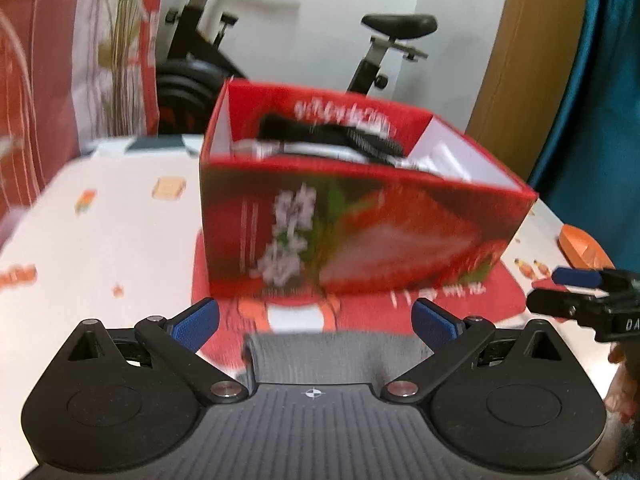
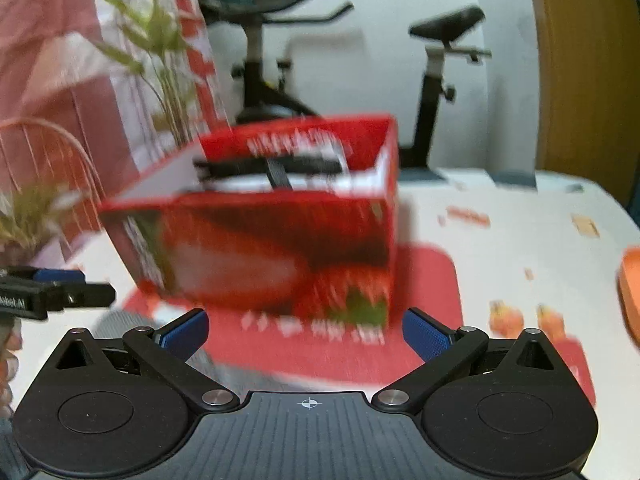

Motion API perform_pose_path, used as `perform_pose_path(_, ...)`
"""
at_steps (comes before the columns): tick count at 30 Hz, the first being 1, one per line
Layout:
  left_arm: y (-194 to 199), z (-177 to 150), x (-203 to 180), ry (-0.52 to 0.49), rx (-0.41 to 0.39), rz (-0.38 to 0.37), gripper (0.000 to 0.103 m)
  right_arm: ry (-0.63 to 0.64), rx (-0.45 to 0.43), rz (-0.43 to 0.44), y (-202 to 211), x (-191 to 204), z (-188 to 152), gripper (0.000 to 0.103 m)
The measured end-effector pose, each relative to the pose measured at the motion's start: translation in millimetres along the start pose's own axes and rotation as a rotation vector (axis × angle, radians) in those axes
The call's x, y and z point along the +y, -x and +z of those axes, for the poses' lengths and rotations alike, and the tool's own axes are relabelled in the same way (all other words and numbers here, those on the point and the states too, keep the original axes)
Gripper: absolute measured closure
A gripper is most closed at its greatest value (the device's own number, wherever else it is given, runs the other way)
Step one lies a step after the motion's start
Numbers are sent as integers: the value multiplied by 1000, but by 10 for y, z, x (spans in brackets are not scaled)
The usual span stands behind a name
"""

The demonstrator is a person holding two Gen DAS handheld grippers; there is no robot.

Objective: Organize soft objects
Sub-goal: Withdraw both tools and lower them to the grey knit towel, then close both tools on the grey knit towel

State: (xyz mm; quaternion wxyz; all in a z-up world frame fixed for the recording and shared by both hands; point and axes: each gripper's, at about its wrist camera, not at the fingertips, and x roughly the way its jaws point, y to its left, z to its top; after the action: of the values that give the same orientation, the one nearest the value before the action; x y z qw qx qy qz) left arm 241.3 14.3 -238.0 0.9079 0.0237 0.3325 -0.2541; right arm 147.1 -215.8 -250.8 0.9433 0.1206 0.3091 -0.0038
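Looking down both wrist views, the left tongs (image 1: 316,320) and the right tongs (image 2: 306,330) are both spread wide, released, nothing pinched between the blue pads (image 1: 196,324). No earlier shot to compare, so that's just how they stand.

The main thing is the red strawberry-print box (image 1: 352,220), open at the top, sitting on a red mat (image 1: 460,300) on the tabletop (image 1: 120,232). It's straight ahead of both tongs, a bit to the far side of them. Inside the box there's a pile of black and white soft stuff (image 1: 332,142), kind of folded or bundled, too blurry to say exactly what. The inner walls are white.

Right under the left tongs, at the near edge, lies a grey ribbed piece of fabric (image 1: 332,356), on the mat just short of the box. Not gripped, the pads are out to either side of it and clear.

From the left view the right tongs poke in at the right edge; from the right view the left ones show at the left edge, so they're side by side.

Other bits: an orange thing (image 1: 580,246) on the tabletop far right, an exercise bike (image 1: 384,40) behind the table, a leafy plant (image 2: 160,52) and a red-and-white curtain (image 1: 48,60) at the left. Everything is pretty motion-smeared.
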Motion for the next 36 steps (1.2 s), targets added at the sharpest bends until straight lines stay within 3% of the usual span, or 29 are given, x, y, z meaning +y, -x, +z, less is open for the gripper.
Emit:
perform_pose_path(9,-239,-279,114,95,62,-2,2,-107,147,-25,-42,-194,-380,20)
perform_pose_path(15,-311,-402,159,137,76,9,20,-138,176,-7,-105,-224,-431,38)
perform_pose_path(21,-328,-486,159,148,78,33,31,-128,167,-22,-133,-236,-451,51)
perform_pose_path(23,-315,-496,161,149,73,44,40,-127,161,-24,-140,-247,-449,56)
perform_pose_path(27,-283,-523,156,142,67,67,49,-99,151,-30,-161,-223,-450,58)
perform_pose_path(36,-234,-581,86,124,66,74,50,-21,129,-25,-222,-157,-448,65)
